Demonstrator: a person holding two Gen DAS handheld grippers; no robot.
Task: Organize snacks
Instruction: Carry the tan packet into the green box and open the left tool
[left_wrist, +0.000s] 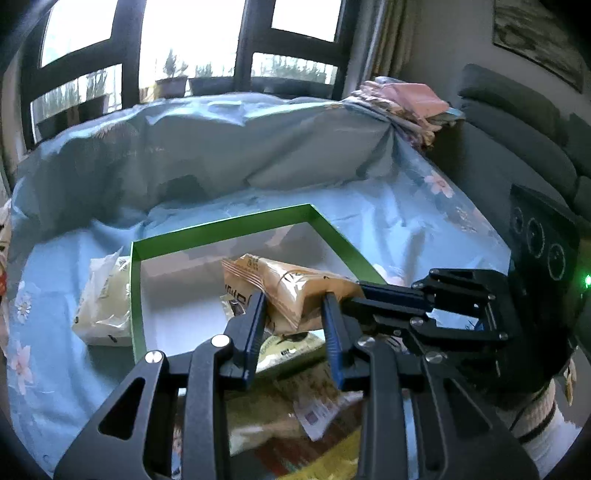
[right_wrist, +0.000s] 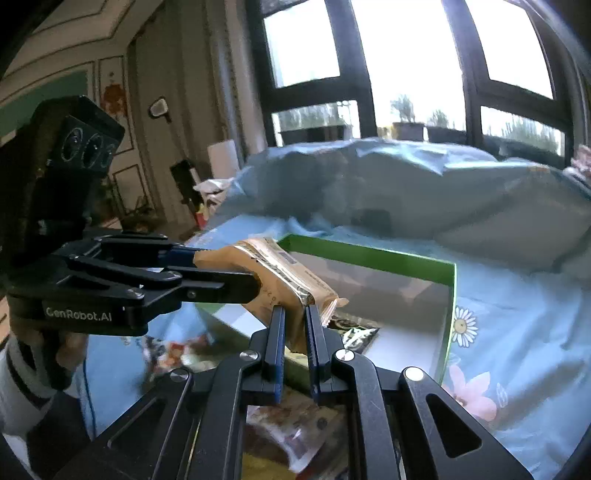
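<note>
Over the green-walled, white-floored cardboard box (left_wrist: 221, 225), the left gripper (left_wrist: 293, 314) pinches the crinkly tan foil snack packet (left_wrist: 291, 284) at its nine-o'clock end, the right gripper (right_wrist: 295, 325) clamping its crimped three-o'clock end.

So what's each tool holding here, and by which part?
Both hold one orange snack packet above the green box: left tool across its body, right tool near one sealed end.

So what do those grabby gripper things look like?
Both are black metal with silver bolts and blue pads on the fingers. The left gripper has "GenRobot.AI" in white letters and round lenses on top. The right gripper shows a green light. The person's cuffs are pale with dark stripes.
</note>
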